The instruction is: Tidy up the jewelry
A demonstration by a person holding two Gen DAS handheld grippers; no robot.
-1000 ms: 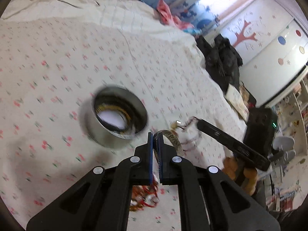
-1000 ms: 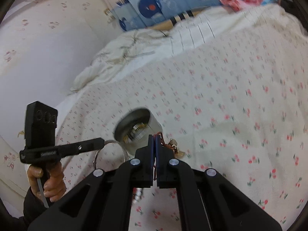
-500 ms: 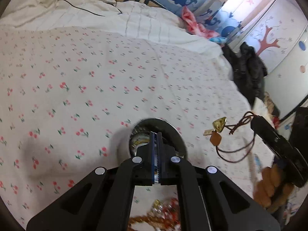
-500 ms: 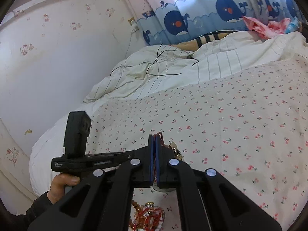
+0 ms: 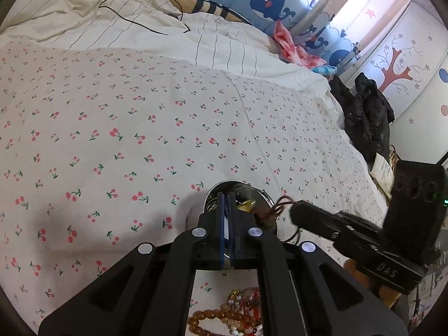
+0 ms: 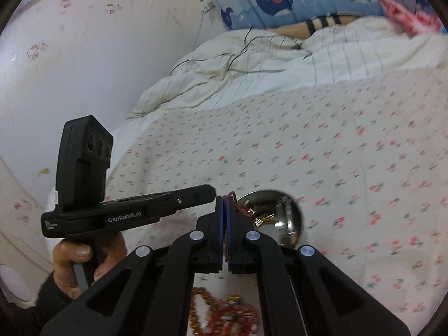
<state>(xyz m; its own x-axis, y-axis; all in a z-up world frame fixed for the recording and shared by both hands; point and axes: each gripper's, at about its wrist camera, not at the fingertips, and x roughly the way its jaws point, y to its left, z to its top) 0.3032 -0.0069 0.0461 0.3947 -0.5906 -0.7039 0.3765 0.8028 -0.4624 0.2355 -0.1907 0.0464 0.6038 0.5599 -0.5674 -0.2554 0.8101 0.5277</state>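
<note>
Both claws are pretty much closed from what we can see: our right claw [image 6: 225,201] is pinched tight on the brown cord necklace [image 6: 243,208], its gold pendant dangling over the mouth of the round metal tin [image 6: 288,221] on the cherry-print bed sheet [image 6: 336,145]. Our left claw [image 5: 227,196] is pressed together right above that tin, apparently holding nothing. A pile of orange beaded jewelry [image 5: 224,319] sits on the sheet under us.
</note>
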